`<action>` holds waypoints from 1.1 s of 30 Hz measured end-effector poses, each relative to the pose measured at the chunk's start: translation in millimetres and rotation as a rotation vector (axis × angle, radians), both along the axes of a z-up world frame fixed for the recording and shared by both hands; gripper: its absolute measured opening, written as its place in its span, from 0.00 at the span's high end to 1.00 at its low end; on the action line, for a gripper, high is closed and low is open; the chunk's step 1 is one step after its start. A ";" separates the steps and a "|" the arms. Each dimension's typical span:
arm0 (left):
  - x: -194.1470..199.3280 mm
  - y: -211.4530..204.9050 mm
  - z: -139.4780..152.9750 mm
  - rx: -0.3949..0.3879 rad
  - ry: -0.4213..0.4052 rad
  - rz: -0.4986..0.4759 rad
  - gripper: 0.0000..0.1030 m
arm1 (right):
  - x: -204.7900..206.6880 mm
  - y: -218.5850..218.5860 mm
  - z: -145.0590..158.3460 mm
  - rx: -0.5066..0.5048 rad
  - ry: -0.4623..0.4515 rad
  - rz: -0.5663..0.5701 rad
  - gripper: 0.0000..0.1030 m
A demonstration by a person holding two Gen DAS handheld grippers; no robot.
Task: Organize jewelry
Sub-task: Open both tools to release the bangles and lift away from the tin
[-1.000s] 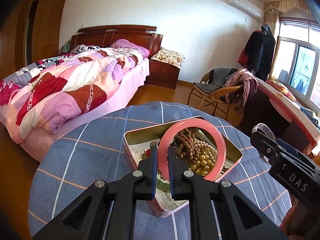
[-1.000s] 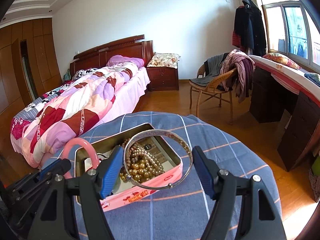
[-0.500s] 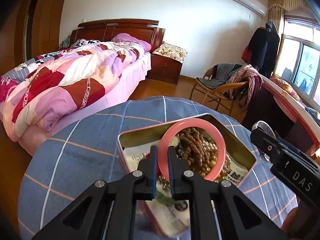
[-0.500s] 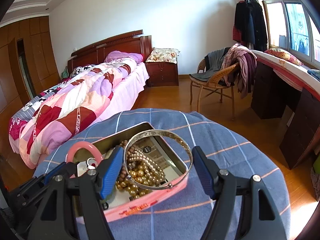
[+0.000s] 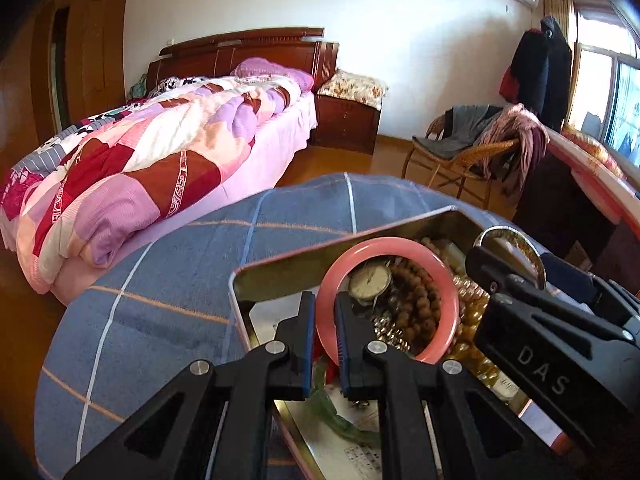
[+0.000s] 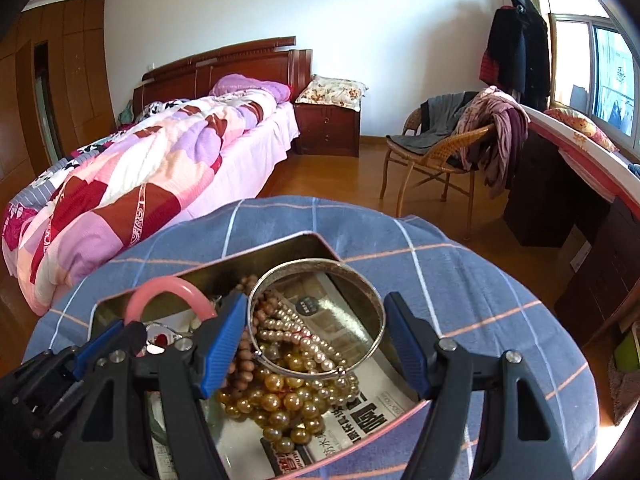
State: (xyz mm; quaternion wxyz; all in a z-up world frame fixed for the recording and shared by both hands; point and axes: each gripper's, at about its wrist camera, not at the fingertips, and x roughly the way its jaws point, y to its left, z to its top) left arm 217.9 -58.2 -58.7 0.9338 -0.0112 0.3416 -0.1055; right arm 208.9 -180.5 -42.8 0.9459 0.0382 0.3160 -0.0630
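Bedroom light falls across a round table under a blue checked cloth, with a quilted bed behind and a wicker chair by the window. On the cloth sits an open tin, pink outside and lined with newspaper, and most of the jewelry looks to be in it already: pearl and amber beads, brown beads and a watch lie heaped together.

Two bangles are not yet down. The left gripper is closed tight on the near rim of a pink bangle, holding it on edge over the tin's left end. The right gripper stands wide open with a silver bangle between its fingers; the left blue pad seems to touch the rim, the right pad sits just beside it, so I cannot say it truly grips. The bangle tilts over the beads, its low edge apparently resting among them.

To my eye the job is near its end: both bangles are above the tin and only need setting in. Whether anything waits elsewhere on the table I cannot see, and no lid is in view.
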 end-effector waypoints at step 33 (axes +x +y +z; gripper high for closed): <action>-6.0 8.5 3.4 0.023 -0.047 0.069 0.72 | 2.0 -3.3 -17.0 0.003 0.064 0.021 0.20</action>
